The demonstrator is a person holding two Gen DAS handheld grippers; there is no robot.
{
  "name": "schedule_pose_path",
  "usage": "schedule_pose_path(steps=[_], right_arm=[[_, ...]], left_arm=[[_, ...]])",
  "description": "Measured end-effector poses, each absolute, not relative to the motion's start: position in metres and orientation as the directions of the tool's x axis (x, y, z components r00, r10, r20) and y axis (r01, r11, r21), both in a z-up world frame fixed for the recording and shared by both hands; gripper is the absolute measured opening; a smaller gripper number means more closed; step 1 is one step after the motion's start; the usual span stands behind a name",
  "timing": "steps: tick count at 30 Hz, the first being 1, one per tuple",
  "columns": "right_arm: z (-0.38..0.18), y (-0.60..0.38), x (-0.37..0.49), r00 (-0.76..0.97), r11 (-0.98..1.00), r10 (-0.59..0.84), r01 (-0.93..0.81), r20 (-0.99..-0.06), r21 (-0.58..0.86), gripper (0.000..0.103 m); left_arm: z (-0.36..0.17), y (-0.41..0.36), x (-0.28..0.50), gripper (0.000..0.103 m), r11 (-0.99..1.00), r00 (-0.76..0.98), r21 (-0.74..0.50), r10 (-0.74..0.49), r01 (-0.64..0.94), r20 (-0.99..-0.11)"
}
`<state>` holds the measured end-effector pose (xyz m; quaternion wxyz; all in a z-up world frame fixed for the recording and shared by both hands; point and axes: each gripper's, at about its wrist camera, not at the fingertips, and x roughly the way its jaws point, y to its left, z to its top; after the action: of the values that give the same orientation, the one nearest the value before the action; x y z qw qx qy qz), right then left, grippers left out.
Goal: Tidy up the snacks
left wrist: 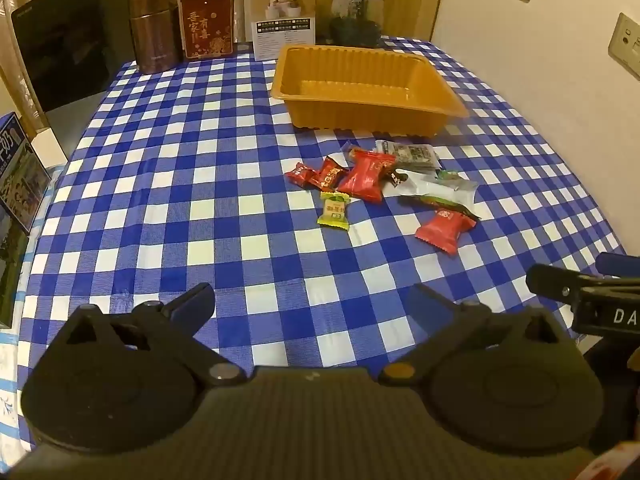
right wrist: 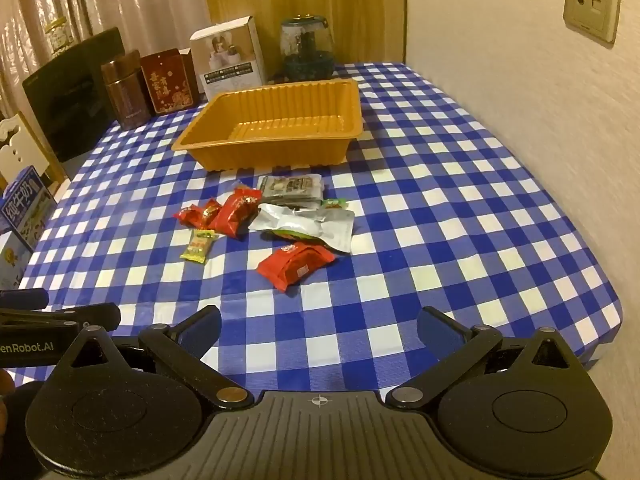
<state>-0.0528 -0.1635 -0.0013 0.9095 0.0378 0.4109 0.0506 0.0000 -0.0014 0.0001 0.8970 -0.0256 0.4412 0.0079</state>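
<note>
Currently both tools sit low at the near edge of the tabletop (left wrist: 168,208), covered in a blue-and-white checked cloth. Left tool (left wrist: 316,308): jaws spread wide, nothing between them. Right tool (right wrist: 320,326): same, wide open, holding nothing. Each tool shows at the edge of the other's view, side by side.

Next out, mid-table, the snack pile lies loose on the cloth, clear of both tools:
- red packet (right wrist: 295,264), nearest, lying alone just in front of the pile
- yellow-green candy (right wrist: 197,245), on the left front, just apart from the rest
- silver foil pouch (right wrist: 308,224), crumpled, over a green-and-red wrapper whose edge pokes out beneath it
- larger red packet (right wrist: 234,214), left of the pouch, touching two small red candies (right wrist: 198,214) further left
- small green-topped wrapper (right wrist: 335,204) at the pouch's far right corner
- dark printed packet (right wrist: 290,188), at the back of the pile, closest to the tray

Behind the pile: orange plastic tray (right wrist: 224,128), ribbed walls, upright, nothing in it. Its near wall is just beyond the dark packet, not touching as far as I can tell.

Far edge, left to right: brown metal canister (left wrist: 154,28), red box with gold Chinese lettering (left wrist: 206,24), white product box (left wrist: 282,12), glass jar with dark contents (left wrist: 356,12). Dark flat panel (left wrist: 64,36) stands off the table's far-left corner. Blue milk carton box (right wrist: 24,208) is at the left edge.

Wall on the right carries socket plates (right wrist: 592,8).
</note>
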Motion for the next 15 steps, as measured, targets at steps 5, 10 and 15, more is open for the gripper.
schedule_pose_path(steps=[5,10,15], right_arm=[[-0.0013,-0.1637,-0.0531,0.658,0.992,0.123,-0.061,-0.743,0.110,0.103],[-0.0012,-0.1636,-0.0529,0.658,0.992,0.122,-0.061,-0.743,0.110,0.103],[-0.0010,-0.1637,-0.0529,0.659,0.992,0.122,-0.061,-0.742,0.109,0.103]], left_arm=[[-0.0003,-0.0010,-0.0009,0.102,0.999,0.612,-0.040,-0.011,-0.035,-0.791],[-0.0009,-0.0019,-0.0013,0.102,0.999,0.612,-0.041,-0.013,-0.033,-0.791],[-0.0010,-0.0022,-0.0013,0.102,0.999,0.611,-0.042,-0.014,-0.032,-0.791]])
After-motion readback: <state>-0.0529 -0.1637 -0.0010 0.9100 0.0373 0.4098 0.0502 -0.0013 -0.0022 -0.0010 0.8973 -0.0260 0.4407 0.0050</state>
